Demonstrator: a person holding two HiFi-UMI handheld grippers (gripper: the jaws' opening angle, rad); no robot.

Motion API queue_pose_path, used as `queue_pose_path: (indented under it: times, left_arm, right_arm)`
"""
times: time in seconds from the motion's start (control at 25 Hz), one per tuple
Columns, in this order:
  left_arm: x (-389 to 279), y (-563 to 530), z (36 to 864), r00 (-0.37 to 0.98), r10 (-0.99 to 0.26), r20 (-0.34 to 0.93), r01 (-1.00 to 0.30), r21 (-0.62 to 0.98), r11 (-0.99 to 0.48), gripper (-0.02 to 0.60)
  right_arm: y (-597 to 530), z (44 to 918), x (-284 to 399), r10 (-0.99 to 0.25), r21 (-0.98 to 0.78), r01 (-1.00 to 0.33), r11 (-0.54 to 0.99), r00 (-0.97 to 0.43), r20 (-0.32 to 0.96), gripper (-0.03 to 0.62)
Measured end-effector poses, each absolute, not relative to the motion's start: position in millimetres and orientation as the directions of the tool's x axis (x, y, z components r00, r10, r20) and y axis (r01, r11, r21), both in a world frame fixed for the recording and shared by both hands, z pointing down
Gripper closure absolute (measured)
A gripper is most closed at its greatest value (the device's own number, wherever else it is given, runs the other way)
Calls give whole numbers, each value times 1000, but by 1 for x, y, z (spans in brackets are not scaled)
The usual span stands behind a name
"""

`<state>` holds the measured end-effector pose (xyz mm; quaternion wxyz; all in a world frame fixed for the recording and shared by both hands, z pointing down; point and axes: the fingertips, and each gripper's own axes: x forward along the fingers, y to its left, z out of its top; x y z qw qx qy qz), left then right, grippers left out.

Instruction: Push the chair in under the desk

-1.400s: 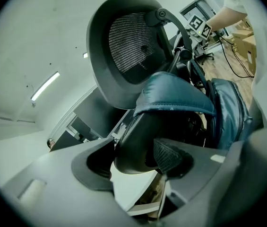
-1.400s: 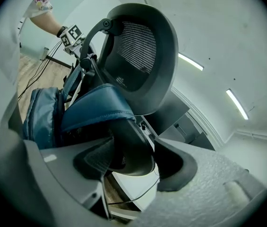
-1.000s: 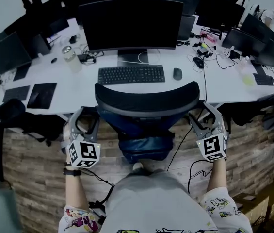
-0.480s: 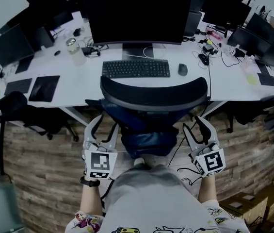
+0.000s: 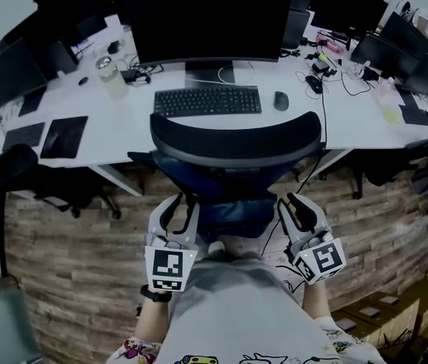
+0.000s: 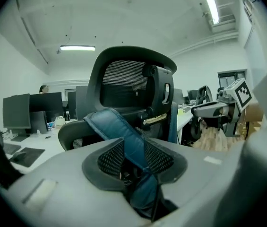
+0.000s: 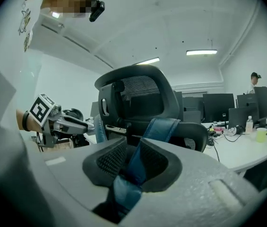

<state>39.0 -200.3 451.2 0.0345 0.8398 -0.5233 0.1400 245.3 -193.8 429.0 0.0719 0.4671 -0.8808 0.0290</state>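
Note:
A black mesh office chair (image 5: pixel 236 139) stands with its backrest at the edge of the white desk (image 5: pixel 123 139), and a blue garment (image 5: pixel 232 211) hangs over its back. My left gripper (image 5: pixel 176 207) is behind the chair's left side and my right gripper (image 5: pixel 293 207) behind its right side. Both are a little back from the chair and touch nothing. Both sets of jaws have just been closing and keep a narrow gap with nothing gripped. In the left gripper view the chair (image 6: pixel 124 84) and blue garment (image 6: pixel 124 141) show beyond my left gripper (image 6: pixel 135 162). The right gripper view shows the chair (image 7: pixel 138 98) past my right gripper (image 7: pixel 133 162).
On the desk are a keyboard (image 5: pixel 207 101), a mouse (image 5: pixel 280 101) and a large monitor (image 5: pixel 206 21), with more monitors and cables to both sides. Another dark chair (image 5: pixel 17 173) stands at the left. Cables trail over the wooden floor (image 5: pixel 70 256).
Both grippers have drawn back from the ends of the backrest toward my body and closer together, rolling as they came. Their jaws stand narrower than before.

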Motion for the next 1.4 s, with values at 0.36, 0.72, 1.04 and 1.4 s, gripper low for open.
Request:
queue_pose_path:
  times: [0.36, 0.72, 1.04, 1.4]
  left_arm:
    - [43, -191, 465, 414, -864, 287, -895, -43, -443, 523]
    - [40, -184, 467, 432, -857, 281, -896, 21, -444, 571]
    - [42, -183, 466, 447, -849, 283, -886, 8, -464, 571]
    - [44, -187, 465, 451, -848, 280, -883, -3, -470, 571]
  right_arm:
    - [-182, 438, 240, -825, -11, -837, 547, -541, 162, 578]
    - [-181, 443, 234, -821, -27, -836, 549, -545, 170, 592]
    - [-181, 441, 229, -814, -7, -828, 561, -554, 174, 593]
    - [-183, 440, 231, -823, 6, -834, 551, -542, 169, 592]
